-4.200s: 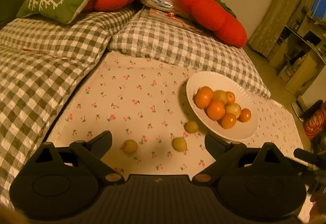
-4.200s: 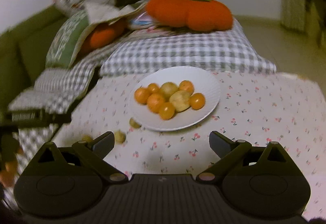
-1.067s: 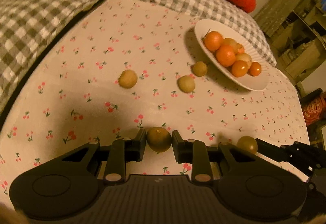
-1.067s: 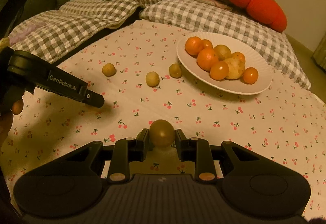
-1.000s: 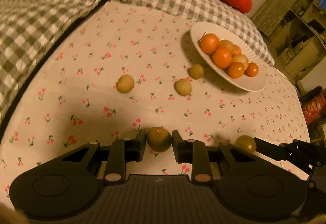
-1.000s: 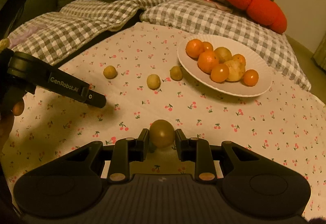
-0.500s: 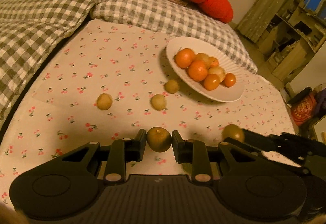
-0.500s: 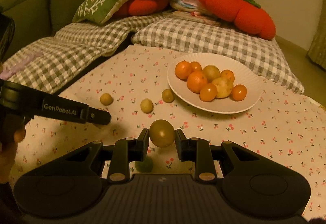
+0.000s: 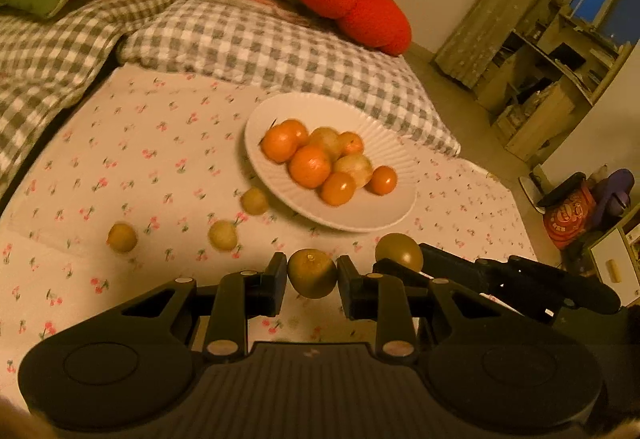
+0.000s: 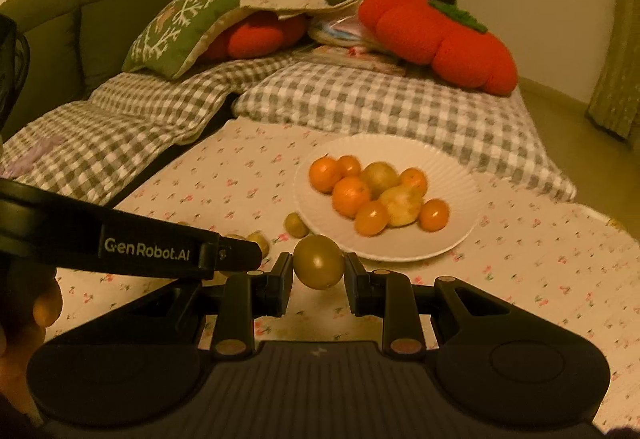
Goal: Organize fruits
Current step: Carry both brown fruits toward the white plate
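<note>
Plate (image 9: 384,155) of fruit (three loose fruits (image 9: 222,235) left) before pillows (image 9: 256,43).

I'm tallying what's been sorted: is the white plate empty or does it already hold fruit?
It holds fruit. The white plate carries a pile of orange fruits and paler yellowish ones, with bare rim around them.

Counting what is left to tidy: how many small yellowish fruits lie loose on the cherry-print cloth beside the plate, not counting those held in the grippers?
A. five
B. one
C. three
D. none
C: the left wrist view shows three loose fruits on the cloth, left of the plate.
</note>
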